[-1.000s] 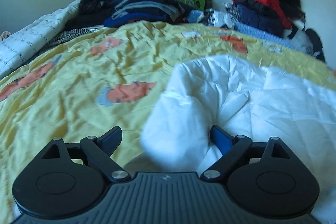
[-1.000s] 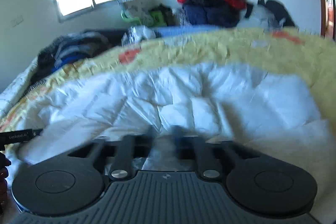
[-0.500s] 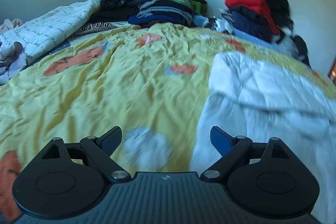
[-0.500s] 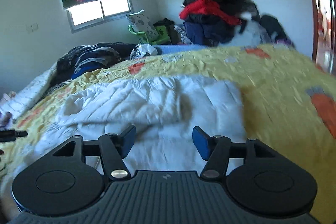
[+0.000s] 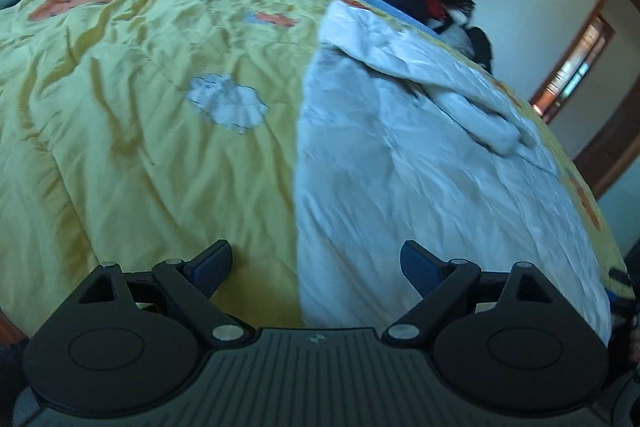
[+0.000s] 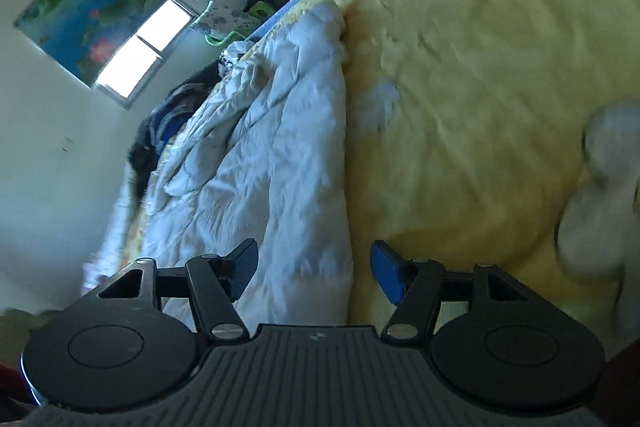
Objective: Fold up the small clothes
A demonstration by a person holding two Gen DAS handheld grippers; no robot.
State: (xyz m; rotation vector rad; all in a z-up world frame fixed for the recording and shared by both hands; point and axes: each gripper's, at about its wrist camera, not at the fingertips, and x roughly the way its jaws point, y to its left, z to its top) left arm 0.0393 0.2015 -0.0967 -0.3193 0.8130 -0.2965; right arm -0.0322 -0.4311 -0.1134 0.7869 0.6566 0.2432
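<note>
White garment (image 5: 420,155) lies flat on the yellow bedspread (image 5: 140,115) near its front edge, released: left gripper (image 5: 316,263) spread wide and empty, right gripper (image 6: 314,267) just opening, nothing clamped, so another fold awaits.

garment: we saw a white garment (image 5: 420,155), thin and heavily creased
state: it lay spread flat, unheld, with one sleeve-like fold across its upper part
pose: its long straight edge ran down the middle of the left wrist frame
place: it filled the centre-right there; in the right wrist view (image 6: 272,163) it stretched centre-left
</note>
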